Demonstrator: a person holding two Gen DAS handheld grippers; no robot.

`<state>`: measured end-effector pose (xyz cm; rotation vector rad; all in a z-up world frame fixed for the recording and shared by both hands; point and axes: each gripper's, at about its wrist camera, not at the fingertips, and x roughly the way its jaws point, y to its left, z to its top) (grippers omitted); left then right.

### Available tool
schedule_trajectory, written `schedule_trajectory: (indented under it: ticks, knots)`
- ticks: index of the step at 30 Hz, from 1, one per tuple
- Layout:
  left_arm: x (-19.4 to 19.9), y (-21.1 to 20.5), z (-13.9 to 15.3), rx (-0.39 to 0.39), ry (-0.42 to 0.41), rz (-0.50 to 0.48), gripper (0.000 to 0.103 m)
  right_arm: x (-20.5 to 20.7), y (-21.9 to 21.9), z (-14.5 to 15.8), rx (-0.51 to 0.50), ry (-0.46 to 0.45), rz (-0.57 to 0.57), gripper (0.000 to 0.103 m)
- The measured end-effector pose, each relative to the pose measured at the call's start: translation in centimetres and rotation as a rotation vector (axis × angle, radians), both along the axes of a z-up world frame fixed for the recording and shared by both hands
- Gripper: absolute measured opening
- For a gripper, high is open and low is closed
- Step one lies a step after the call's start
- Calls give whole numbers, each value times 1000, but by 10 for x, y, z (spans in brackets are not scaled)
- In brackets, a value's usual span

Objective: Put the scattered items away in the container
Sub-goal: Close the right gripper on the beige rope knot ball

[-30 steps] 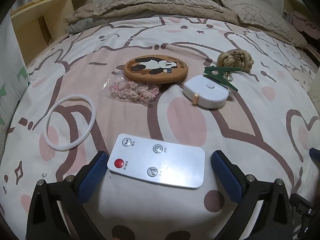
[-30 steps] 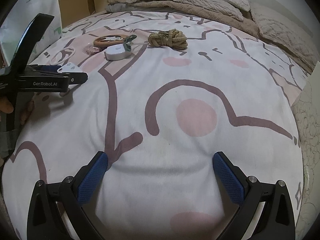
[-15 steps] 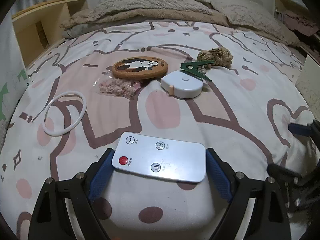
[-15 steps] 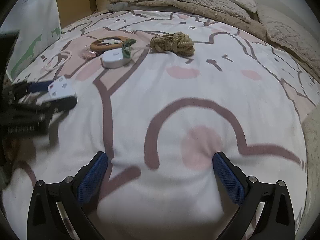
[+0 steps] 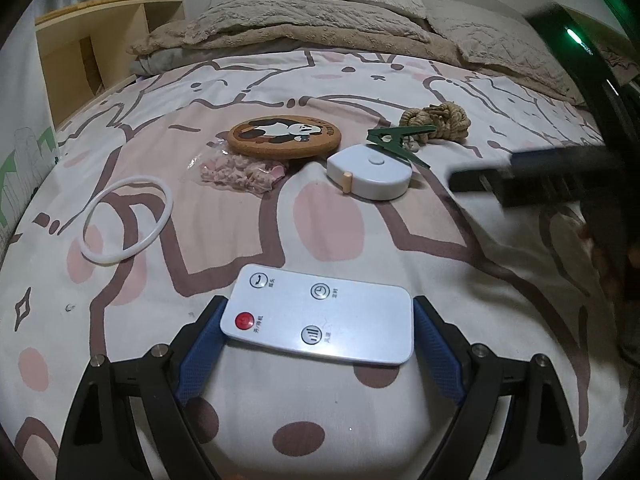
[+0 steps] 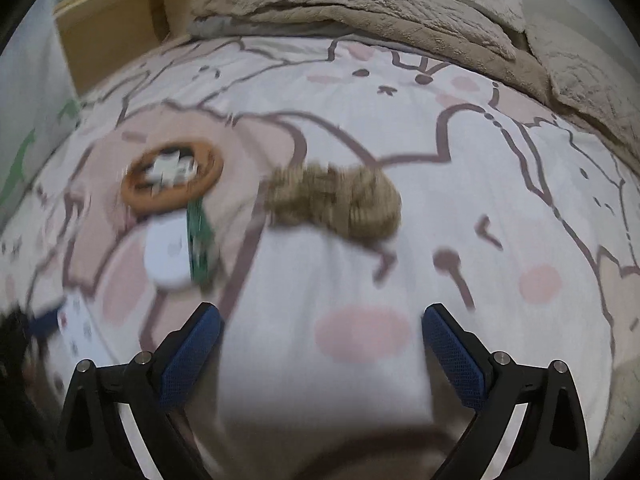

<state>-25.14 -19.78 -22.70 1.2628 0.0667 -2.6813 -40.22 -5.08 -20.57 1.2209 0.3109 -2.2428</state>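
Note:
My left gripper (image 5: 316, 320) is shut on a white remote control (image 5: 318, 314), its blue pads against both short ends, just above the bedspread. Beyond it lie a white ring (image 5: 128, 220), a bag of pink bits (image 5: 240, 170), a panda cork coaster (image 5: 285, 136), a white tape measure (image 5: 370, 172), a green clip (image 5: 398, 140) and a coil of rope (image 5: 438, 120). My right gripper (image 6: 320, 336) is open and empty over the bed, with the rope (image 6: 336, 204), tape measure (image 6: 168, 256) and clip (image 6: 198, 236) blurred ahead. No container shows.
A wooden shelf unit (image 5: 92, 52) stands at the far left beside the bed. Beige blankets and pillows (image 5: 320, 20) pile at the head. The right gripper's dark body (image 5: 560, 176) crosses the right side of the left wrist view.
My left gripper closed on the remote and lifted it slightly. My right gripper swept forward and left toward the rope and tape measure; its view is motion-blurred.

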Motion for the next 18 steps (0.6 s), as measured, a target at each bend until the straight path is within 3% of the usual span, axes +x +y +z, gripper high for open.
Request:
schedule_trajectory:
  ticks: [4,7,14,15,18]
  knots:
    - [-1,0,-1,9,1,1,90,-21,-7,7,-62,-24,-52,101]
    - [-2,0,-1,10,1,3,90,-38,-12,6,-101,-62,-95,92]
    - [-2,-1,-2,11,2,3,90,-61,-15,-3,-172,-135,-181,90]
    - [-2,-1,-2,12,2,3,90,-61,-16,-4,-167,-128,-181,80]
    - [-3,-2,-2,16,3,3,90,-57,-17,-5,-131,-80,-157,71]
